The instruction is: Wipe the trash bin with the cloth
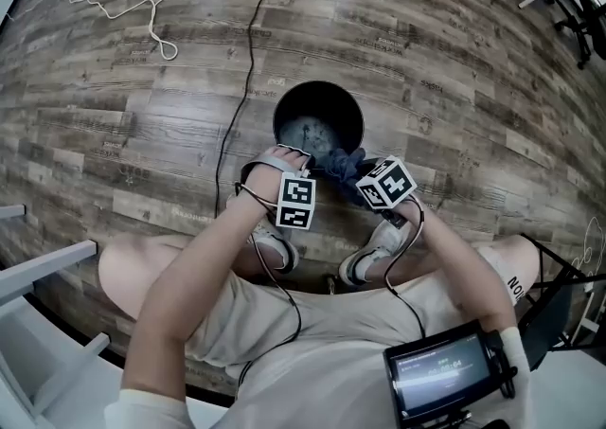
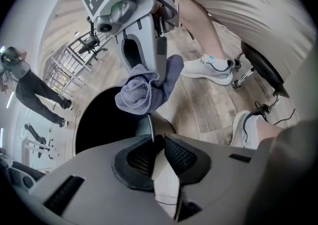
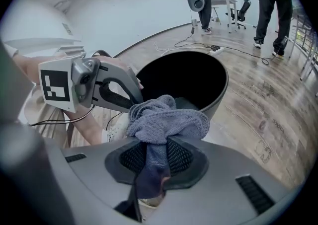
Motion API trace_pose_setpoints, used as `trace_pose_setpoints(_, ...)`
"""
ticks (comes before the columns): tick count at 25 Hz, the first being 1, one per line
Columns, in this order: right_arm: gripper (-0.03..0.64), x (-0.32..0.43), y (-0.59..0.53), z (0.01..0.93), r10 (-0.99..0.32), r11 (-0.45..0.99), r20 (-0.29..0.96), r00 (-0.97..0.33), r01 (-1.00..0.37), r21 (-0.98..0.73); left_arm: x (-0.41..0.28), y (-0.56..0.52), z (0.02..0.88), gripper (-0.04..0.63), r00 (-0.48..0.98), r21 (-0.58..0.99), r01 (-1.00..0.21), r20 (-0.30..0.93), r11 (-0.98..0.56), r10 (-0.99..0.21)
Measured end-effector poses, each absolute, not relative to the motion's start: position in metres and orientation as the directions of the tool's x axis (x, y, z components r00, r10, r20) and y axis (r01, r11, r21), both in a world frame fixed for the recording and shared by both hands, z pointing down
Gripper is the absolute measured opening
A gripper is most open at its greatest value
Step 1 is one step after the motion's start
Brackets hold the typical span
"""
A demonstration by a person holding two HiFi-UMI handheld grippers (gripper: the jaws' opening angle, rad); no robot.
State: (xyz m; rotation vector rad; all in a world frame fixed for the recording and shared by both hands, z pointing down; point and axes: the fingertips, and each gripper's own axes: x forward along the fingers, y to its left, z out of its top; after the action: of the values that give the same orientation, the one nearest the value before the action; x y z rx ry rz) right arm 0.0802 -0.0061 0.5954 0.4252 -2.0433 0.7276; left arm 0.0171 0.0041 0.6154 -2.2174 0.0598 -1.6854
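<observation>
Head view puts the left gripper (image 1: 289, 154) pinched shut on the near rim of the trash bin (image 1: 280, 110); just right, the right gripper (image 1: 352, 169) clamps the bunched cloth (image 1: 331, 160); hard wiping might tip the bin or tug the cloth free.

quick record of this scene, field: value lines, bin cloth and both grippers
trash bin: black, open-topped, upright on wood floor
left gripper: shut on the bin's rim, person's side
right gripper: shut on the cloth
cloth: blue-grey, bunched, at the rim beside the left gripper
contact with bin: cannot tell
</observation>
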Motion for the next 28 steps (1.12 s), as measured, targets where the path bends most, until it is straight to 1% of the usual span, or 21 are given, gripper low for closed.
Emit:
trace_pose_setpoints(7, 0.089, 0.076, -0.005, 0.624, -0.024, 0.741, 0.846, -0.533, -0.577, -0.343, 0.017, 0.004, 0.616, 0.066, 0.296, -0.3, 0.193, 0.926, -0.934, -0.236)
trace_pose_setpoints(13, 0.089, 0.077, -0.003, 0.669, -0.025, 0.787, 0.883, -0.469, -0.554, -0.272, 0.019, 0.006, 0.616, 0.066, 0.312, -0.305, 0.207, 0.921, -0.929, -0.233)
trace_pose_setpoints(21, 0.089, 0.073, -0.005, 0.731, -0.028, 0.815, 0.899, -0.437, -0.53, -0.232, 0.018, 0.004, 0.615, 0.067, 0.322, -0.317, 0.217, 0.916, -0.923, -0.238)
trace_pose_setpoints(28, 0.089, 0.075, -0.002, 0.802, -0.057, 0.79, 0.924, -0.378, -0.584, -0.19, 0.019, 0.004, 0.614, 0.067, 0.326, -0.324, 0.216, 0.913, -0.921, -0.245)
